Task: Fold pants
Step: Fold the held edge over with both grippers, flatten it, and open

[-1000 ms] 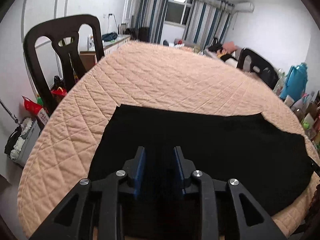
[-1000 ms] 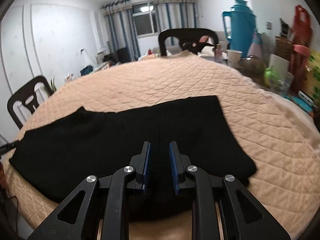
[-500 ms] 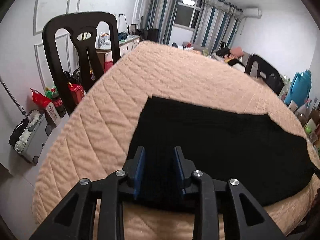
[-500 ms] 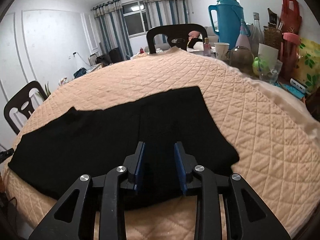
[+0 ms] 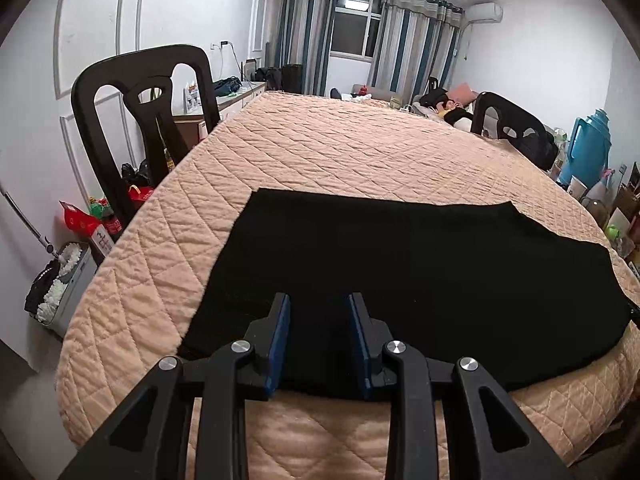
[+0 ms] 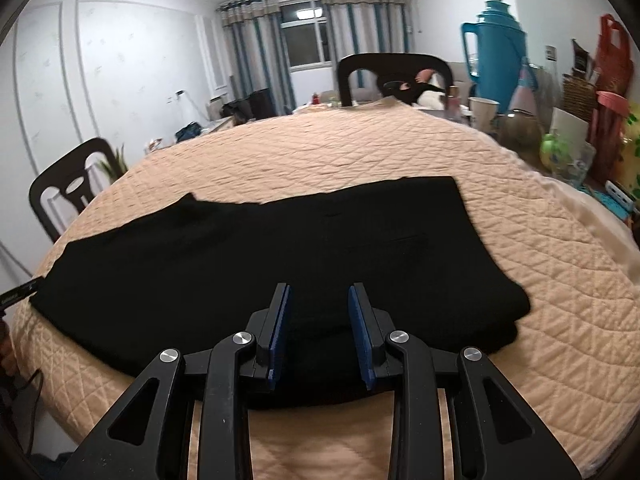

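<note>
The black pants point(image 5: 400, 272) lie flat along the near edge of the round worktop point(image 5: 340, 152), which wears a peach quilted cover. They look already doubled lengthwise, leg on leg. I'd judge them soft, limp and fairly light, a thick knit that will sag and drag on the quilting instead of sliding. The thicker stacked end shows in the right wrist view point(image 6: 500, 312). The sensible holds are the two near corners of the cloth, pinching all layers at the edge so nothing peels apart when lifted.

The left claw point(image 5: 319, 340) hangs over the pants' near hem with its jaws narrowly apart, empty as far as I can tell. The right claw point(image 6: 319, 330) has just been opening; cloth sits below its blue pads, but they do not press on it.

Beyond the pants the cover is bare. A black chair point(image 5: 148, 120) stands left of the worktop, another point(image 6: 394, 76) at its far side. A teal thermos point(image 6: 496, 48), cups and clutter crowd the right rim, well apart from the pants. Nothing blocks a fold.
</note>
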Demonstrator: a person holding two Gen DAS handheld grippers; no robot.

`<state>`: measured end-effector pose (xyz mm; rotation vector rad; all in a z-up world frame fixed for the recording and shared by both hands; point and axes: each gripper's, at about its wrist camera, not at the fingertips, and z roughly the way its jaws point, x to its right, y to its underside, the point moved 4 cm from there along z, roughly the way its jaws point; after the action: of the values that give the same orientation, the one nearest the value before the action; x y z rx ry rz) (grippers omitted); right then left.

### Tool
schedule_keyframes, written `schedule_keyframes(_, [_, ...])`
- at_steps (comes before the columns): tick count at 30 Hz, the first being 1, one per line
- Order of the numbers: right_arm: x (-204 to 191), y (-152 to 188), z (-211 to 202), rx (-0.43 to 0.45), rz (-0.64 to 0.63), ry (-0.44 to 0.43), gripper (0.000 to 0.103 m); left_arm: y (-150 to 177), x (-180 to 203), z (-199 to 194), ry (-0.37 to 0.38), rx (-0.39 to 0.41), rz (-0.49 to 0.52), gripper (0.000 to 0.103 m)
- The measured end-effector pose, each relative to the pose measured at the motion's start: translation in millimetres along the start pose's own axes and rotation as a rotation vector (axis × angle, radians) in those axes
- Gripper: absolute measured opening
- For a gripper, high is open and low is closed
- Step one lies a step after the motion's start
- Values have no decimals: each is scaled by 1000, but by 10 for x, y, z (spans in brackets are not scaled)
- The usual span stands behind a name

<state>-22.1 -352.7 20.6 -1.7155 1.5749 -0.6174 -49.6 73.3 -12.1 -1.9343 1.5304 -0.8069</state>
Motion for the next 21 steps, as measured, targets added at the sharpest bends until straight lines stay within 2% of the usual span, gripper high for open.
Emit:
schedule_keyframes(4, [-60,50,92,-19,-17,-15,30,51,-13,96,2,-21,-6,35])
schedule_keyframes(14, [-10,58,43,-6,11,-29,31,65,-13,26,-13,-4,-6,35])
schedule_keyframes(21, [-13,50,38,-3,13,-29,31,45,-323,-2,-65,5,-53,37])
